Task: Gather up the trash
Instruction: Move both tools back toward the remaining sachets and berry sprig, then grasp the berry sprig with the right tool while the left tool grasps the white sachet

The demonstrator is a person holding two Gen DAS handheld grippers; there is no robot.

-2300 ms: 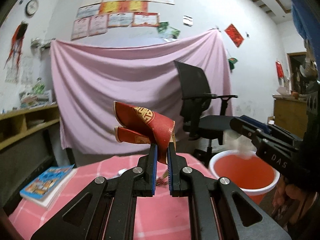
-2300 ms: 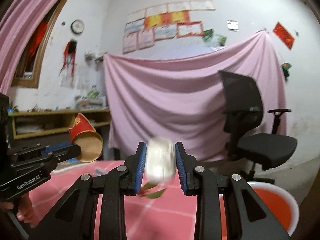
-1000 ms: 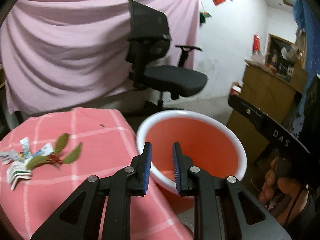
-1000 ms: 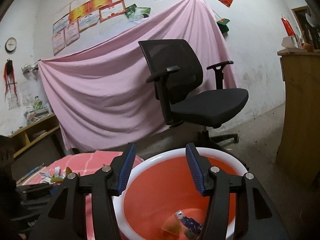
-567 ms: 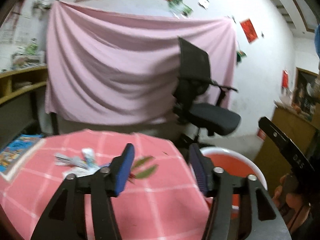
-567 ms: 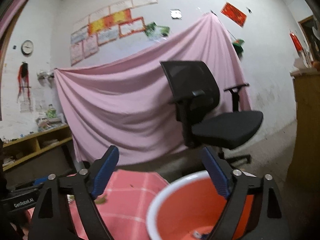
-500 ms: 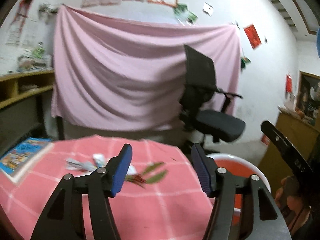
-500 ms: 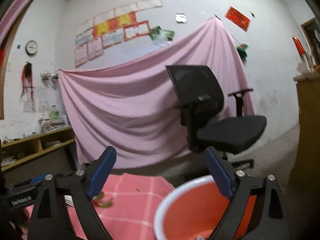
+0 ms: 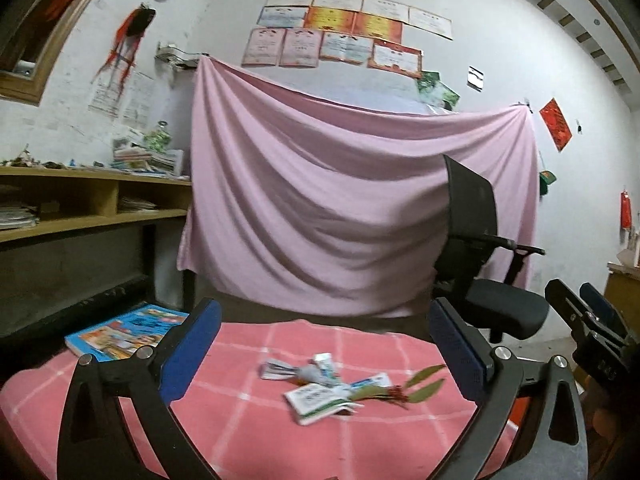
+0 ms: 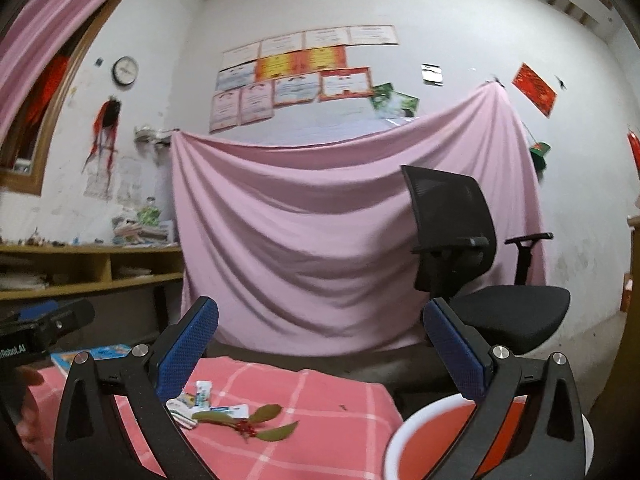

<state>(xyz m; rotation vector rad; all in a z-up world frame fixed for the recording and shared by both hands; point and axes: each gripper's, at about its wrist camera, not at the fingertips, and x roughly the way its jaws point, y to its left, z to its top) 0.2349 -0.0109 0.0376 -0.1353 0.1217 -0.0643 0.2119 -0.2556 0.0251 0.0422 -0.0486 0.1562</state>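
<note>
A: Okay, left to right: paper wrappers (image 9: 320, 394) mid-surface (image 9: 248, 420), light and floppy; pinch a flat edge.
B: Leafy sprig (image 9: 404, 390) just right of them?
A: Thin, bendy; take the stem.
B: Tools?
A: Left tool (image 9: 326, 350) and right tool (image 10: 320, 346) both just spread wide, nothing between. Red bucket (image 10: 404, 440) beside the surface.

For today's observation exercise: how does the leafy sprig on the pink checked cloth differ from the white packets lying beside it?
The leafy sprig is green with small red berries; the white packets are pale printed paper. The sprig is thin and branching, the packets flat and rectangular. In the left wrist view the sprig lies right of the packets. Both rest on the cloth, uncollected.
</note>
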